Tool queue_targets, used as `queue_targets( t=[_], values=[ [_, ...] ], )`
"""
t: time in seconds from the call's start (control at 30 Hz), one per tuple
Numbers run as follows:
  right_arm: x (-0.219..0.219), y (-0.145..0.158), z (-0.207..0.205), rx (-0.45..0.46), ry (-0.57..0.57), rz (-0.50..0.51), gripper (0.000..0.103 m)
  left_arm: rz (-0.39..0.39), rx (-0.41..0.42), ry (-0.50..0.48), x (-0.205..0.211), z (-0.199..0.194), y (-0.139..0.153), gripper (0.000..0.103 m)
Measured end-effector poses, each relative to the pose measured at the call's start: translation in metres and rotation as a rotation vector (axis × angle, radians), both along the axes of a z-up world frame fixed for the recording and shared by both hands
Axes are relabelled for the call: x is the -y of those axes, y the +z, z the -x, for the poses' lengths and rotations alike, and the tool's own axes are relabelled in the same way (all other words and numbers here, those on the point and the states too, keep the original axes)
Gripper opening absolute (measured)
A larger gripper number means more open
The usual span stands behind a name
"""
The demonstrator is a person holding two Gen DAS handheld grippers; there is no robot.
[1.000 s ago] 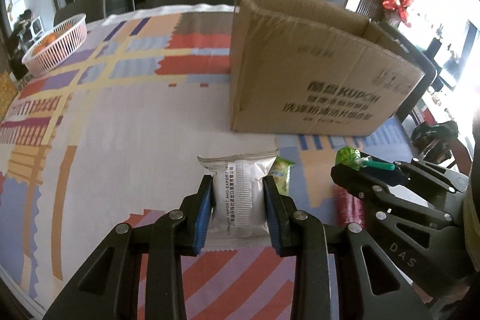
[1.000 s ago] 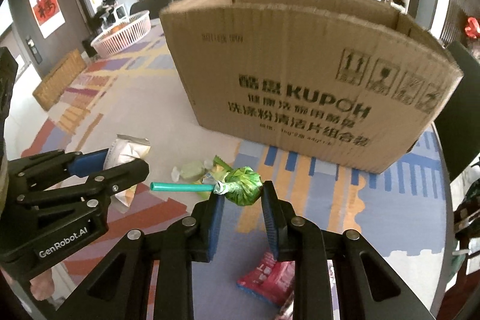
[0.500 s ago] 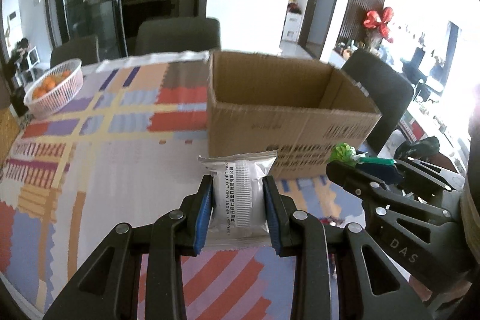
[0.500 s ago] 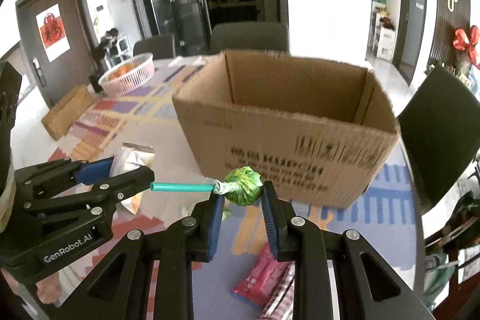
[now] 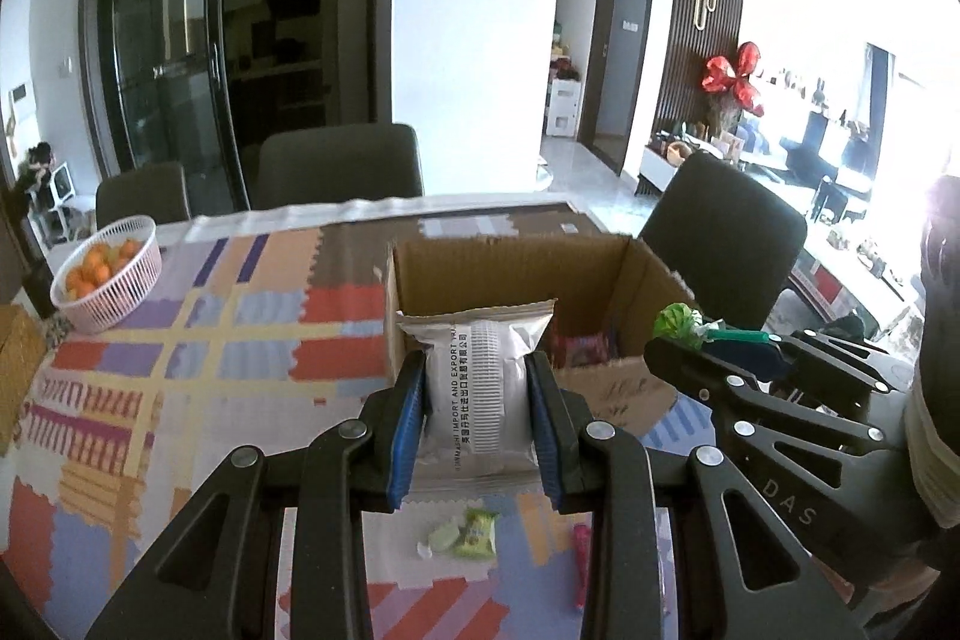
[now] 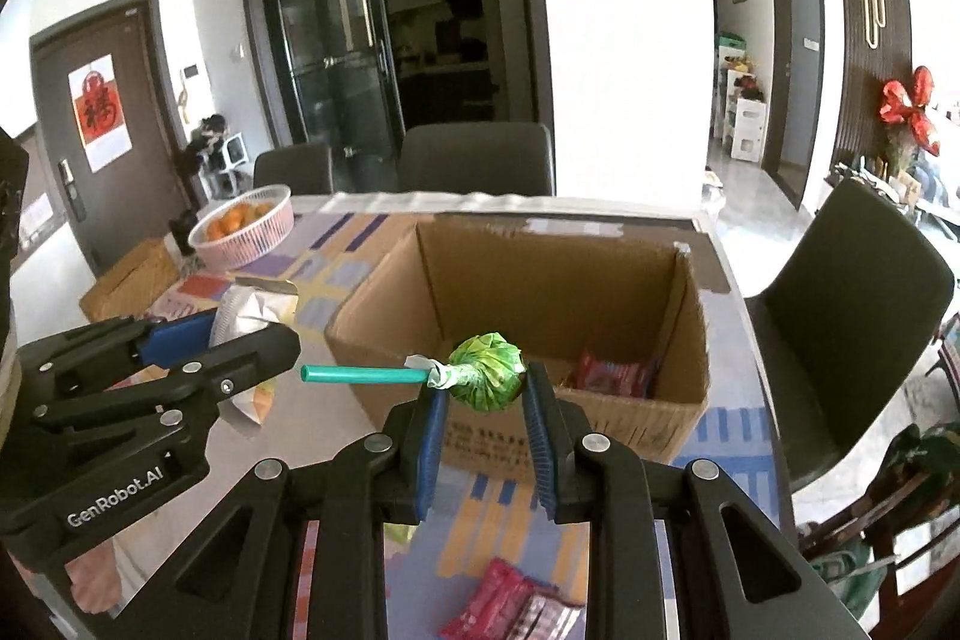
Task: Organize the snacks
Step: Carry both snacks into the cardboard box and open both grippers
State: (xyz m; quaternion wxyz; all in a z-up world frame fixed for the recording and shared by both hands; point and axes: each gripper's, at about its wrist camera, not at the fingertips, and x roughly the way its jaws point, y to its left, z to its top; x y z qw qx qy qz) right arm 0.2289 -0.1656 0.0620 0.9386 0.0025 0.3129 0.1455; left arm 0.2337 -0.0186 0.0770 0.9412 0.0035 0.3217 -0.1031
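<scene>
Left wrist view: one silver packet (image 5: 480,388), one lollipop (image 5: 678,323), one box (image 5: 516,268).

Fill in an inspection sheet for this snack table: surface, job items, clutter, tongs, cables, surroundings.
Surface: table under a patchwork cloth in many colours.
Job's things: open cardboard box with a red packet inside; silver snack pack and green lollipop both held in the air; red packets and small green sweets lying on the cloth.
Clutter: white basket of oranges at the far left corner.
Tongs: left tongs shut on the snack pack; right tongs shut on the lollipop head, stick pointing left.
Cables: nothing seen.
Surroundings: dark chairs around the table, glass doors behind.
</scene>
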Motion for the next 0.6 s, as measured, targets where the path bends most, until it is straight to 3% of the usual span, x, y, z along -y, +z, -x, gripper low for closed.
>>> queue_targets(
  t=[0.27, 0.6],
  values=[
    [0.003, 0.016, -0.02, 0.037, -0.017, -0.002, 0.027, 0.009, 0.009, -0.02, 0.002, -0.028, 0.01, 0.033],
    [0.011, 0.007, -0.065, -0.033, -0.04, 0.007, 0.027, 0.018, -0.079, -0.04, 0.009, -0.075, -0.004, 0.033]
  ],
)
